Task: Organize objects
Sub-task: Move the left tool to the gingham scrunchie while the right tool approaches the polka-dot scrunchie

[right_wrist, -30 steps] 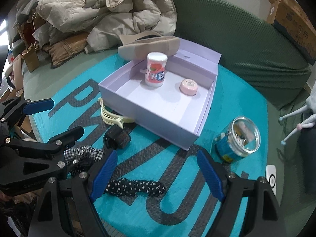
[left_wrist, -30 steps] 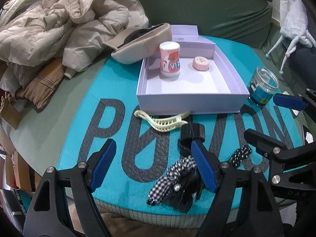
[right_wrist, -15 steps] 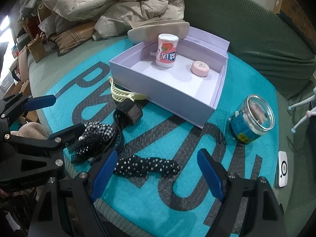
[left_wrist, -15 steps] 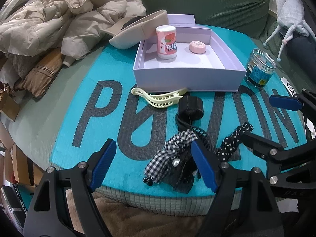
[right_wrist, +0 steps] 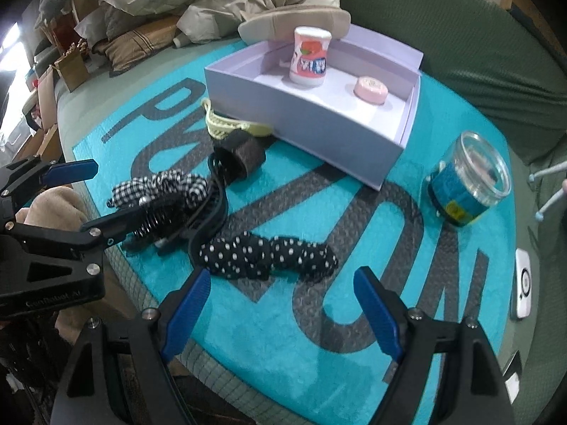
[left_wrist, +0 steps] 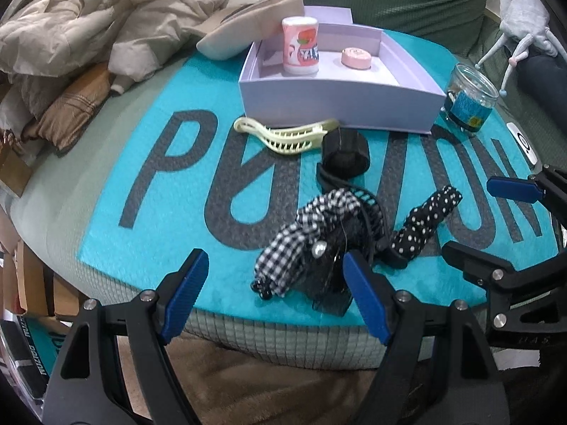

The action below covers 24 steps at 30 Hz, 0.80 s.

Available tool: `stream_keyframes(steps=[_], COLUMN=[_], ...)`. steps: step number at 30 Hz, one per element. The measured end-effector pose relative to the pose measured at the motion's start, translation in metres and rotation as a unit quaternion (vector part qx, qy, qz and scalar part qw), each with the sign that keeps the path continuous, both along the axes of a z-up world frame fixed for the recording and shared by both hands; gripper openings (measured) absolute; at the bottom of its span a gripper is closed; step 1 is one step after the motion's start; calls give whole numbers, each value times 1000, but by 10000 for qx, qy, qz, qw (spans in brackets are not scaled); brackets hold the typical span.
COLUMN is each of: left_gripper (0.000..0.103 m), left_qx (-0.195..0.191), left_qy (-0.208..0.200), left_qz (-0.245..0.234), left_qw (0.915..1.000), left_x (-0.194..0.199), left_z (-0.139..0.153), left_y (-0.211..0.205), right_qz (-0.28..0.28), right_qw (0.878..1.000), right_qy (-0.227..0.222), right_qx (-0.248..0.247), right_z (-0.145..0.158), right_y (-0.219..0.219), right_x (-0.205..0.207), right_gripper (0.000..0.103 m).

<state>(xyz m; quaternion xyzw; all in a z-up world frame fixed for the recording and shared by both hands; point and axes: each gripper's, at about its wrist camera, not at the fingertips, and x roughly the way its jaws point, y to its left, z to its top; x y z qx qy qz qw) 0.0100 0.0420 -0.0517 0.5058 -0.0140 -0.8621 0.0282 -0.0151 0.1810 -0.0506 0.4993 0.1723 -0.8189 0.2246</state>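
Both tools agape (nothing held)

A pink canister [left_wrist: 300, 45] stands upright beside a flat pink tin [left_wrist: 356, 58] inside the open lavender box [left_wrist: 340, 102].

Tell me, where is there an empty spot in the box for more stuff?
The lilac cardboard box is bare along its near half, in front of the pink-and-white bottle and the round pink tin. Outside it, the mat by the checked scrunchie and dotted black scrunchie is crowded.
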Motion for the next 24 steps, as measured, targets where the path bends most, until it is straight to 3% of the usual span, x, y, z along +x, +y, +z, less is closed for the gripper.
stream_keyframes(steps=[13, 19, 24], left_gripper=[78, 78, 78], left_qx=[615, 620, 685], left_qy=[-181, -105, 35], left_qz=[246, 300, 79], left_qw=[9976, 9976, 9976], left_x=[12, 11, 6], left_z=[-18, -19, -13], left_y=[-7, -8, -3], right_qz=[115, 246, 388], right_qw=[9998, 9996, 9991], right_qy=[-114, -50, 54], right_qx=[-141, -141, -128], right_z=[-12, -14, -14], right_y=[1, -3, -6], right_x=[5, 0, -5], right_gripper=[84, 84, 84])
